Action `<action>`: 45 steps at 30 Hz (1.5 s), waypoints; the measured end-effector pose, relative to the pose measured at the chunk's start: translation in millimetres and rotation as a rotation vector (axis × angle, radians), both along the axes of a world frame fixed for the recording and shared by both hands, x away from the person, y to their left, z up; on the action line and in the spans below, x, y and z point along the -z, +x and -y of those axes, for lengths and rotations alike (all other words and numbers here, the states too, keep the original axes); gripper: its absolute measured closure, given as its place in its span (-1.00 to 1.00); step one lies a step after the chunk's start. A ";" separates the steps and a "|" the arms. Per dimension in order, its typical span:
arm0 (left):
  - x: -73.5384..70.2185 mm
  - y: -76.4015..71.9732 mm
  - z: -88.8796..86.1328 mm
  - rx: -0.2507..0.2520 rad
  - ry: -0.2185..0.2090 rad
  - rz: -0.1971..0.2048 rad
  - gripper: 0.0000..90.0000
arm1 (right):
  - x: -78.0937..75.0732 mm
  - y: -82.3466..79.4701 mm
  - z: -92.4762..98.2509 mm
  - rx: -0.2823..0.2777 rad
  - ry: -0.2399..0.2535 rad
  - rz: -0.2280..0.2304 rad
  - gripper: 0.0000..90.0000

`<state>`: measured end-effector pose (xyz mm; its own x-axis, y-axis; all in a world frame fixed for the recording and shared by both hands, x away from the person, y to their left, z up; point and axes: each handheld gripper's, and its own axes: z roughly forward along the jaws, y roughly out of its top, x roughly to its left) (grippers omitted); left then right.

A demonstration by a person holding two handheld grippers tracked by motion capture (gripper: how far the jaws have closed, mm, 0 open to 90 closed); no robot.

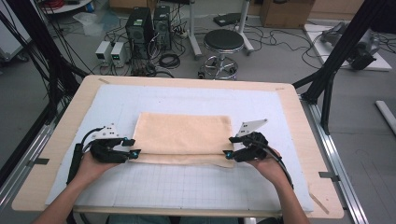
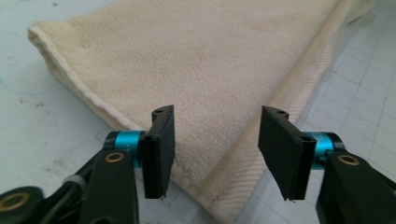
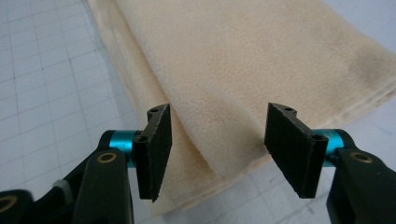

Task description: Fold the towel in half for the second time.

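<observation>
Left hand: lower left of the high view, forearm coming in from the bottom edge, holding the left tongs
Right hand: lower right of the high view, holding the right tongs
Left tongs: jaws stand apart with nothing pinched; tips just at the towel's near left corner; in the left gripper view the left tongs hover above that corner, pads clear of the cloth
Right tongs: jaws also apart, gripping nothing; tips at the towel's near right corner; in the right gripper view the right tongs hang over the folded corner, cloth seen between the pads but not pressed
Towel: cream, folded double, lying flat in the middle of the high view; the lower layer peeks out along the near edge; in the left gripper view the towel runs to the upper right, in the right gripper view the towel runs to the upper left
Mat: white gridded sheet under the towel
Table: light wooden rim around the mat
Far: black stool on the floor at upper centre, computer towers at upper left
</observation>
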<state>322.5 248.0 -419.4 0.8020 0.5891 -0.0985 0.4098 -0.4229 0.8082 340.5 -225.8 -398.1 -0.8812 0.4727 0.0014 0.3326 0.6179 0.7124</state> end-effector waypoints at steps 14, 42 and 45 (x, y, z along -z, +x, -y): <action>11.3 -3.8 2.3 0.000 0.080 0.022 0.85 | 14.2 -2.9 -10.0 -0.016 -0.060 -0.015 0.85; -12.3 -21.1 -7.0 0.002 -0.002 0.055 0.48 | -9.1 -24.3 1.2 -0.047 0.122 -0.038 0.22; -12.9 -15.6 1.9 -0.008 -0.016 0.051 0.60 | -6.9 -19.9 -9.5 -0.043 0.093 -0.024 0.35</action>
